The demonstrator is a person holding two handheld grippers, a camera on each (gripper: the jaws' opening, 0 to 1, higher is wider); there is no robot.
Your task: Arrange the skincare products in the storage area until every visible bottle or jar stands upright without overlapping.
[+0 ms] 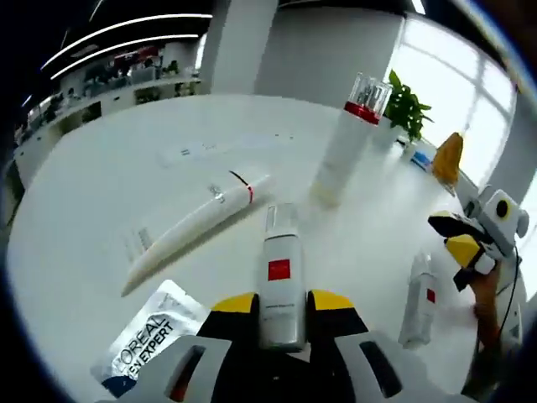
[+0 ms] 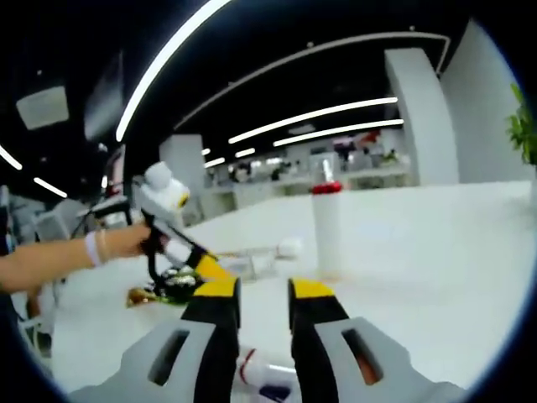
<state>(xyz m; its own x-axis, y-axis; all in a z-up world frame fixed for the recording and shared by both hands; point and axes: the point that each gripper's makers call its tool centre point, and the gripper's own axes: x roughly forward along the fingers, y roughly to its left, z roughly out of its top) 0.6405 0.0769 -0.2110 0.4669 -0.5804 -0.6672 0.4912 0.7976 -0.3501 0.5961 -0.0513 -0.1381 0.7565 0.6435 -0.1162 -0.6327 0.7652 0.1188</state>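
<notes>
White round worktop, carrying the skincare products. Tall white bottle with red band and clear cap, upright toward the far edge; in the right gripper view the same tall white bottle upright near mid-worktop. Long white tube, lying flat across the middle, thin red stripe near its cap end. Left gripper, yellow-tipped fingers clamped on a small silver-capped bottle with a red square label, held upright between them above the near edge. Right gripper, yellow-tipped fingers apart with nothing between them, raised over the worktop; seen too in the left gripper view toward the right edge as right gripper. Left gripper again in the right gripper view, held by a hand at left. Flat sachet with printed lettering, lying at the near edge beside the left fingers. Small white bottle with red mark, lying on its side near the right edge. Potted green plant and orange object at the far right edge.
</notes>
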